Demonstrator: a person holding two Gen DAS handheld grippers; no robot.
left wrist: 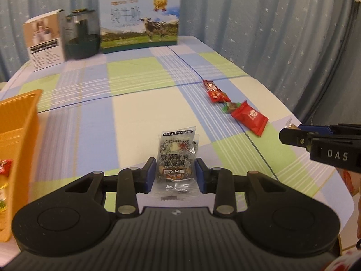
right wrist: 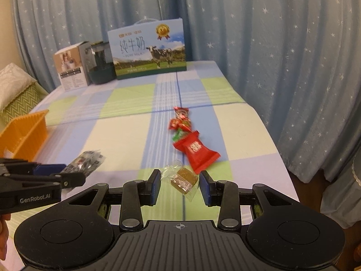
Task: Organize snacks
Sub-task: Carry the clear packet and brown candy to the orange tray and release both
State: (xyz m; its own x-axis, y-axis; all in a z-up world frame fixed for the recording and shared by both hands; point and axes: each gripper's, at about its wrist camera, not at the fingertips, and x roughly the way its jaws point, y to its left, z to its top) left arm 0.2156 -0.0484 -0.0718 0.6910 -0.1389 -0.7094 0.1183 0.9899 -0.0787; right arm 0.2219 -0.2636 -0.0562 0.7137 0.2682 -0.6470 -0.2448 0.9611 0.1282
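Note:
My left gripper is shut on a clear packet of seeded crisp snack, its blue pads pressed on both sides of it. The packet also shows in the right wrist view. My right gripper is open, with its pads on either side of a brown candy in clear wrap that lies on the cloth without being touched. A red snack packet and small red-wrapped candies lie in a row beyond it. An orange basket stands at the left and holds some snacks.
The table wears a checked blue, green and white cloth. At its far end stand a milk carton box, a dark appliance and a small printed box. A blue star curtain hangs behind and to the right.

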